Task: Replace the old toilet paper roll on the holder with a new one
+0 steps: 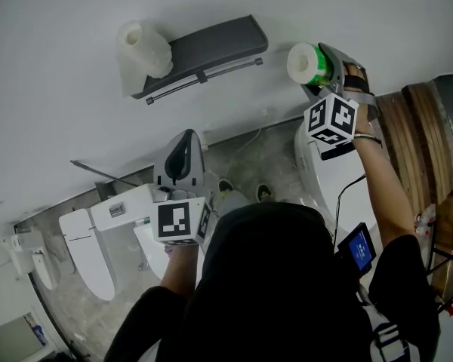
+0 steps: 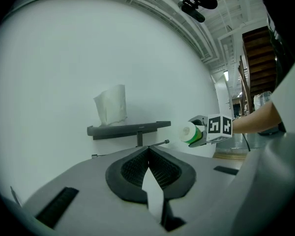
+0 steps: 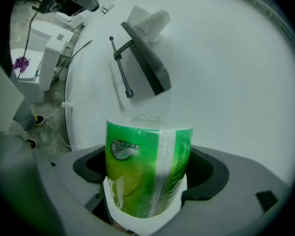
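Observation:
A grey wall holder [image 1: 211, 42] has a bare rod [image 1: 204, 74] under its shelf. A white, loosely wrapped roll [image 1: 145, 47] stands on the shelf's left end. My right gripper [image 1: 322, 66] is shut on a new roll in green wrapping [image 1: 309, 62], held to the right of the holder and apart from it. In the right gripper view the green roll [image 3: 147, 171] stands upright between the jaws, below the rod [image 3: 120, 68]. My left gripper [image 1: 186, 138] hangs lower, shut, jaws pressed together; a thin white strip [image 2: 153, 195] shows in their seam.
White toilets stand on the stone floor below: one at lower left [image 1: 83, 251] and one under my right arm [image 1: 317, 164]. Wooden boards [image 1: 419, 127] lean at the right. A small blue screen [image 1: 360, 249] hangs at the person's side.

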A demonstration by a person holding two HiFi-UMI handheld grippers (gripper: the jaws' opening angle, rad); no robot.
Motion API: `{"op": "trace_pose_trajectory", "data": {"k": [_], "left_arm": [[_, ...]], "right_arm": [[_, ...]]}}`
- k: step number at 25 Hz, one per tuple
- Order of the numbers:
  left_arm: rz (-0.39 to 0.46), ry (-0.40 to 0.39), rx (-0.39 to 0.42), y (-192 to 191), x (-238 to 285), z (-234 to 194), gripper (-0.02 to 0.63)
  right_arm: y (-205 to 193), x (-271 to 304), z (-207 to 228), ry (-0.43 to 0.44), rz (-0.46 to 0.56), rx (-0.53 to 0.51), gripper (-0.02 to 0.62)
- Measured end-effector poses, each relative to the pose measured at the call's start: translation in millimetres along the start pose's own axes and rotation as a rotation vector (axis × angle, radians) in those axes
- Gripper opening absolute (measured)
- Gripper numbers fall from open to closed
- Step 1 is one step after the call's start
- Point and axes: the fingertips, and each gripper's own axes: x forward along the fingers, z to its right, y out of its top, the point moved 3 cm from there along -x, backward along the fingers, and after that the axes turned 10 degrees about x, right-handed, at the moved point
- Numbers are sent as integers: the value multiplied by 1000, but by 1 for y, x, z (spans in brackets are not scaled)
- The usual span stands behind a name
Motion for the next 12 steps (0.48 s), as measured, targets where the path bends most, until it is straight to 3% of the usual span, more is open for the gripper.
{"op": "trace_pose_trajectory", "data": {"k": [12], "left_arm": [[-53,106,-10,-10,-21,-23,20]], "right_arm": [[38,43,-28,39,44,-123,433]]}}
